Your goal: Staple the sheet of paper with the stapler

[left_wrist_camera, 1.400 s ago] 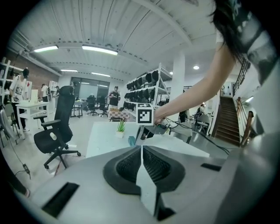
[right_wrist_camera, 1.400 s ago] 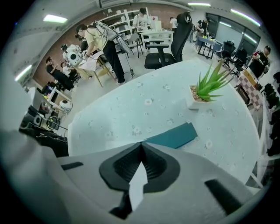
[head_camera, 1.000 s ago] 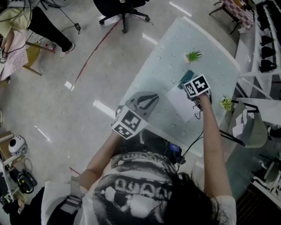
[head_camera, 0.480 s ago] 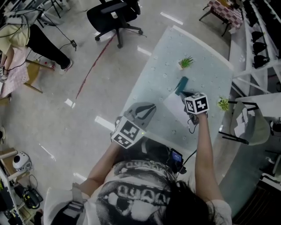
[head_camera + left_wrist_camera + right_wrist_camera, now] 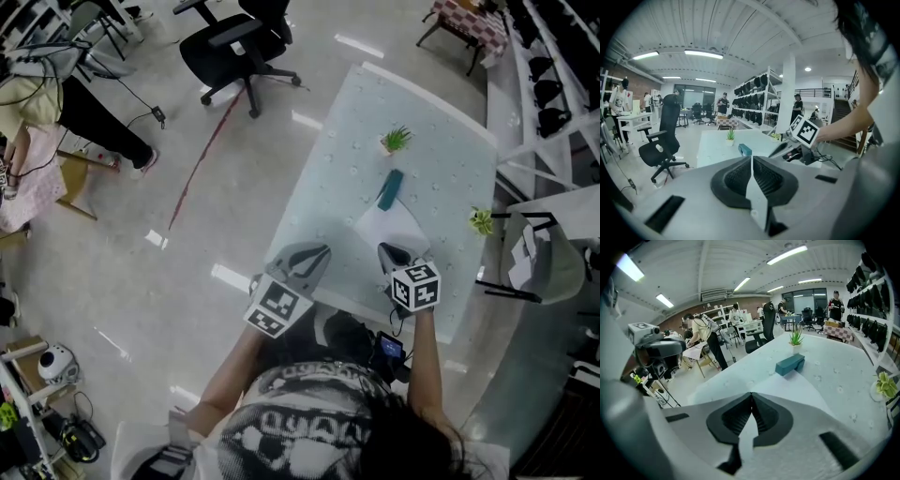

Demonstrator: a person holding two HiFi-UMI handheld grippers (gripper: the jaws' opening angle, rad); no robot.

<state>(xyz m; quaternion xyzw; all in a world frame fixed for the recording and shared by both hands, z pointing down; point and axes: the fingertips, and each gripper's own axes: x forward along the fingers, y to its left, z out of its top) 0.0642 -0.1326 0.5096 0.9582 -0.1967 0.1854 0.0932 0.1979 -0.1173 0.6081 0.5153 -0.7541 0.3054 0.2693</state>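
Note:
A teal stapler (image 5: pixel 389 188) lies on the pale table (image 5: pixel 441 141), just past the far corner of a white sheet of paper (image 5: pixel 389 228). My right gripper (image 5: pixel 383 247) hovers at the sheet's near edge, jaws shut and empty. From the right gripper view, the stapler (image 5: pixel 790 364) and paper (image 5: pixel 787 391) lie ahead of its closed jaws (image 5: pixel 751 393). My left gripper (image 5: pixel 324 249) hangs over the table's near left corner, also shut with nothing in it. The left gripper view shows its jaws (image 5: pixel 751 157) meeting, with the stapler (image 5: pixel 744 149) beyond them.
A small potted plant (image 5: pixel 396 140) stands beyond the stapler, and another plant (image 5: pixel 482 221) sits at the table's right edge. An office chair (image 5: pixel 230 42) and a red floor line (image 5: pixel 202 150) are off to the left. Shelving (image 5: pixel 553 103) runs along the right.
My right gripper has drawn back from beside the stapler, across the sheet, to its near edge. The left gripper has shifted slightly.

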